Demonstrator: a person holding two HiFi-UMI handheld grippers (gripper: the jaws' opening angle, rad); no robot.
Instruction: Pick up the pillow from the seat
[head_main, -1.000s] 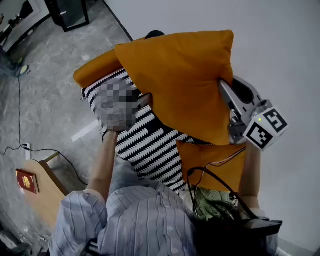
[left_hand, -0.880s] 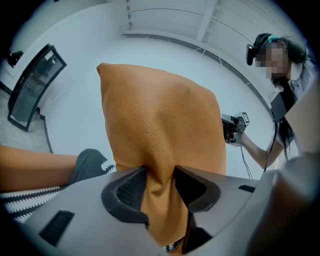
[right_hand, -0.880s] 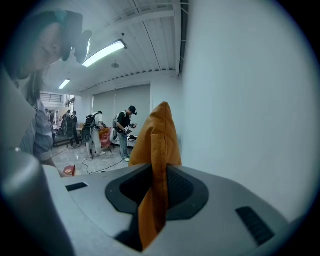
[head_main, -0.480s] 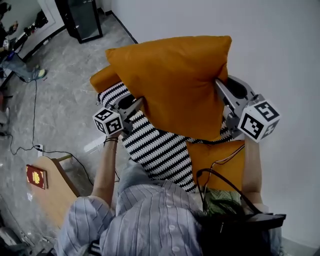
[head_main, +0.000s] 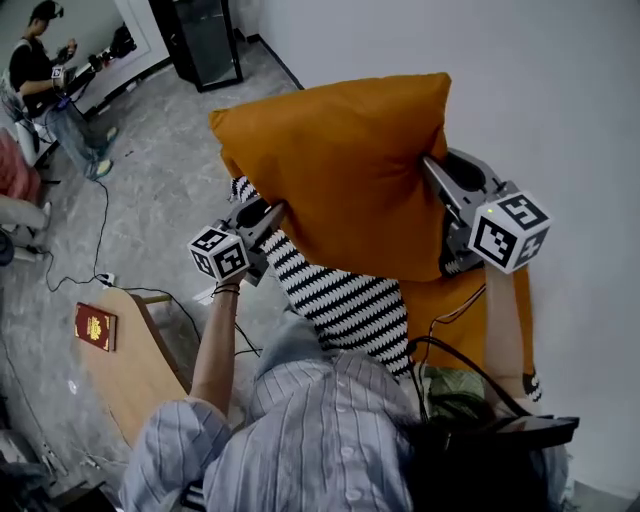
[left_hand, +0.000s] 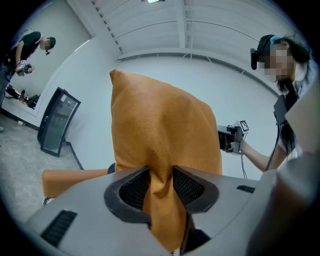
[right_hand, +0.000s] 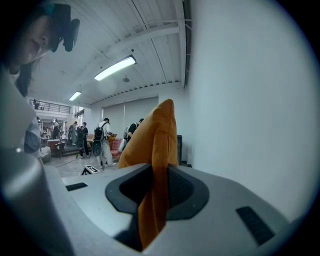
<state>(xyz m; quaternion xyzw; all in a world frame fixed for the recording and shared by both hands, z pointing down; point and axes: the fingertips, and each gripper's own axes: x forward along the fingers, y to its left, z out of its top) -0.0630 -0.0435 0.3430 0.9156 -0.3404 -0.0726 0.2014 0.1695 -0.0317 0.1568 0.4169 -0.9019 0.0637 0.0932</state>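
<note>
Both grippers hold the orange pillow (head_main: 345, 170) up, above a black-and-white striped cushion (head_main: 345, 300) and the orange seat (head_main: 470, 315). My left gripper (head_main: 272, 213) pinches the pillow's left edge. In the left gripper view the orange fabric (left_hand: 160, 125) runs between the left gripper's (left_hand: 161, 176) jaws, which are closing on it with the pads pressing in. My right gripper (head_main: 432, 172) is shut on the pillow's right edge. In the right gripper view the pillow (right_hand: 155, 140) is squeezed thin between the right gripper's (right_hand: 161, 175) jaws.
A white wall (head_main: 560, 100) stands close on the right. To the left are a wooden board (head_main: 150, 370) with a red book (head_main: 96, 327), cables (head_main: 110, 290) on the grey floor, a black cabinet (head_main: 205, 40) and a person (head_main: 45, 60) far off.
The left gripper has come off the striped cushion and taken the pillow's left edge. The pillow now hangs between both grippers, clear of the seat.
</note>
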